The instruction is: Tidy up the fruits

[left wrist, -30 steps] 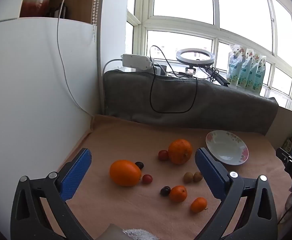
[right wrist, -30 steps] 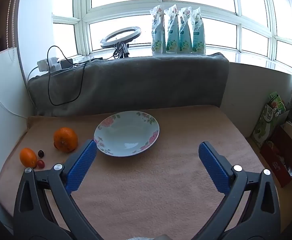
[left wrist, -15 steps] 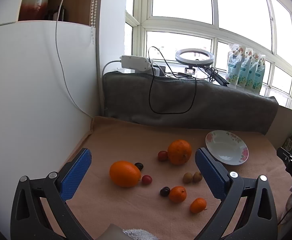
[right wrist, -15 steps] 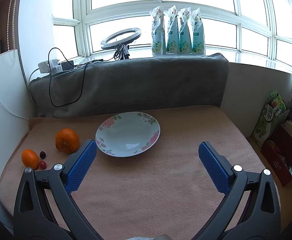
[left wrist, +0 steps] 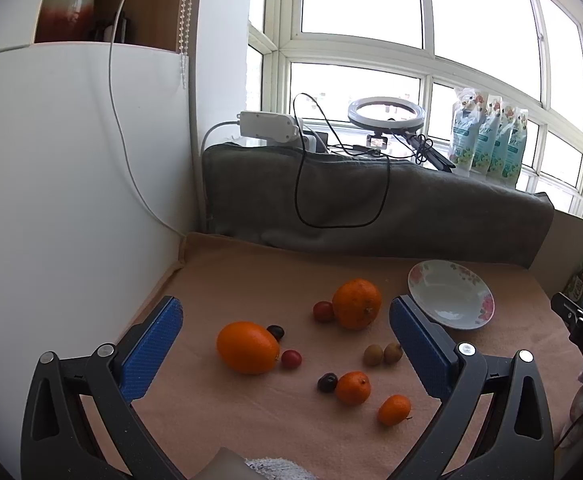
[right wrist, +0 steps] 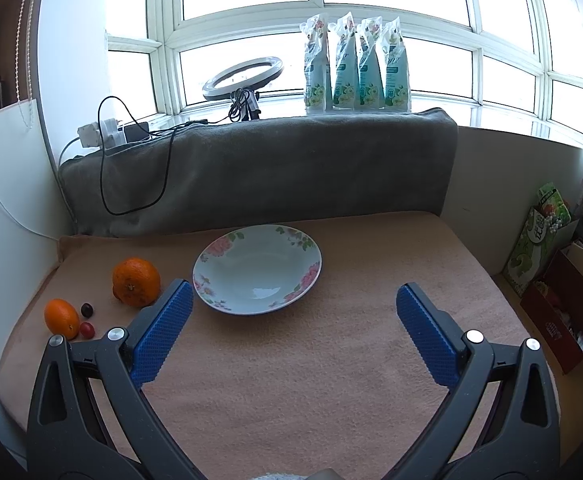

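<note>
- at far left, by the white wall, fruit (left wrist: 247,347) lies scattered on the mat (left wrist: 231,280); round, firm, likely to roll, so grip across the middle.
- left gripper (left wrist: 287,344) gapes wide, empty, above them.
- plate (right wrist: 257,269) sits mid-mat, bare, fragile.
- right gripper (right wrist: 293,330) also wide, empty; open mat rightward, then the edge.

You are looking at a table (right wrist: 291,360) wearing a peach cloth, with a flowered plate (right wrist: 257,269) sitting near its back edge; to the plate's left two big oranges (left wrist: 357,303), small oranges (left wrist: 353,388), red tomatoes (left wrist: 291,359) and dark grapes (left wrist: 327,382) are lying loose on the cloth
</note>
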`<act>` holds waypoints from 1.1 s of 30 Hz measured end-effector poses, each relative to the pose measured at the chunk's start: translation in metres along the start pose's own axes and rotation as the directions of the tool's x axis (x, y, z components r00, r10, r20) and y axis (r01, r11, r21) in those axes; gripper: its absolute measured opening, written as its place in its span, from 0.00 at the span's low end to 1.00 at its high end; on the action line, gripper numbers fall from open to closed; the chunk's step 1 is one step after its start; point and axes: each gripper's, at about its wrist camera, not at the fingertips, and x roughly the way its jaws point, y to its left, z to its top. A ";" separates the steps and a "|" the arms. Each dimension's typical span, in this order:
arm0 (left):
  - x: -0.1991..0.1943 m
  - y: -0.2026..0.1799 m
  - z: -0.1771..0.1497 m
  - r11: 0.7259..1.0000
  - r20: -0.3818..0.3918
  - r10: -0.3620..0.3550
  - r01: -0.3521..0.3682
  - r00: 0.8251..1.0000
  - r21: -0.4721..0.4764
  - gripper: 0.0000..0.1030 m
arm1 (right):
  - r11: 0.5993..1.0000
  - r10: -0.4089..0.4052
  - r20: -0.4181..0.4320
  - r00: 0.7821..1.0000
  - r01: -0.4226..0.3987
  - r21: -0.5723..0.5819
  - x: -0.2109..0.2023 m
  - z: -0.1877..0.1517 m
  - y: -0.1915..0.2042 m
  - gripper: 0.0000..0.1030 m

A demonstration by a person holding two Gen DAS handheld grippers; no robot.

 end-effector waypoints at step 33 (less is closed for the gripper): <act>0.001 -0.002 0.001 1.000 -0.001 -0.004 0.004 1.000 0.001 0.99 | 1.000 0.010 -0.010 1.000 -0.010 0.002 0.003 -0.001 0.004 1.00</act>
